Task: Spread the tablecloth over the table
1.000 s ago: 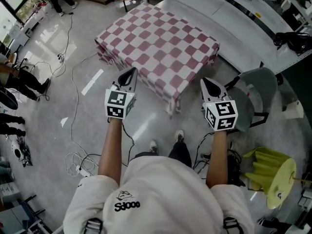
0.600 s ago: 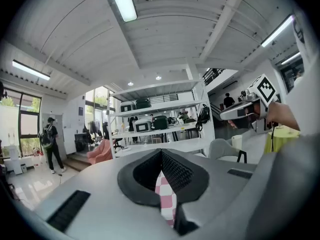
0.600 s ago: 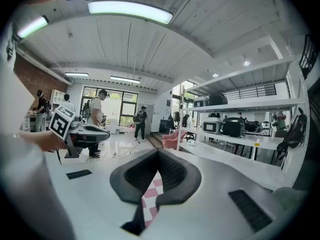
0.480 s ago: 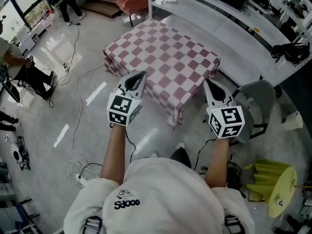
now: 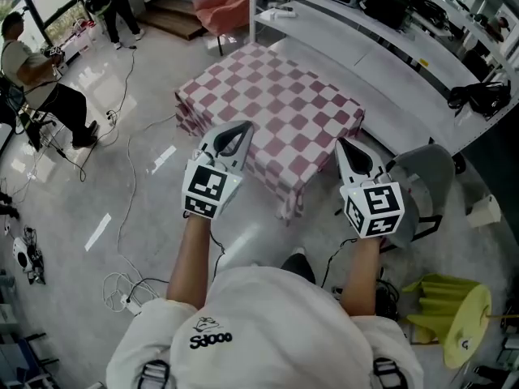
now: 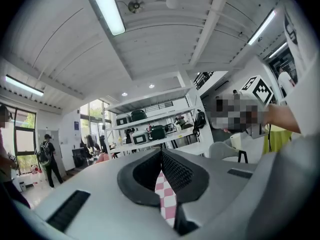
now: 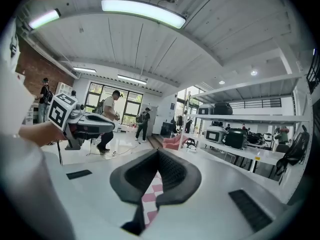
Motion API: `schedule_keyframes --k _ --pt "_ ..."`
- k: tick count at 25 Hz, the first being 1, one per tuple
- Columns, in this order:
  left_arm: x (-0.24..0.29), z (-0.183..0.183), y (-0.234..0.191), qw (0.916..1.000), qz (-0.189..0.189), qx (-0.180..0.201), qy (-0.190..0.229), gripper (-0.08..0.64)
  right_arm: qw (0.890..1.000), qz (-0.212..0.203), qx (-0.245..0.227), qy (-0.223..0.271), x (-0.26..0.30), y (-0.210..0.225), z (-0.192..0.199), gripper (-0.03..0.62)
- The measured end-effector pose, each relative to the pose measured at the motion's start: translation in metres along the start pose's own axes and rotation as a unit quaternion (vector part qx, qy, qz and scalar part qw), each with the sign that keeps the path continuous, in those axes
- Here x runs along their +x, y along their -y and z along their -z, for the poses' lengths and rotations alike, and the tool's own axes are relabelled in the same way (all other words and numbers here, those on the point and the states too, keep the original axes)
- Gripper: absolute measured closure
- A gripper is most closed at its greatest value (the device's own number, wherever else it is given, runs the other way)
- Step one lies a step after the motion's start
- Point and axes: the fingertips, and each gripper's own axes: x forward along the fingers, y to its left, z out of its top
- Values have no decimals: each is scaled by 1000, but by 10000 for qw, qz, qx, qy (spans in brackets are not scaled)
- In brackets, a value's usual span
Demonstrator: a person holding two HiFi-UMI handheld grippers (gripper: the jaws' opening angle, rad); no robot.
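My left gripper [image 5: 236,130] and right gripper [image 5: 345,147], both clamped on the tablecloth [image 5: 280,96] edge, have risen, so I'm probably lifting it to spread forward.

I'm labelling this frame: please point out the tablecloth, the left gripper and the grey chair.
tablecloth [image 5: 276,104], head view, middle of its checked top
left gripper [image 5: 240,129], head view, between its fingertips
grey chair [image 5: 430,173], head view, on its grey shell
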Motion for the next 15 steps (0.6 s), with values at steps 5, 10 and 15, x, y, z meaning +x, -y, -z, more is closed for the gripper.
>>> schedule_keyframes --k 5,10,15 --pt "-1 1 -2 10000 -4 -2 -20 531 10000 -77 -10 -40 1 -5 1 569" --pt "-5 3 0 10000 -18 -80 -39 531 9999 -167 5 -9 -1 -10 0 569" --pt "-7 8 4 9999 -42 -59 -89 531 9997 -249 -41 -52 -1 -15 7 569"
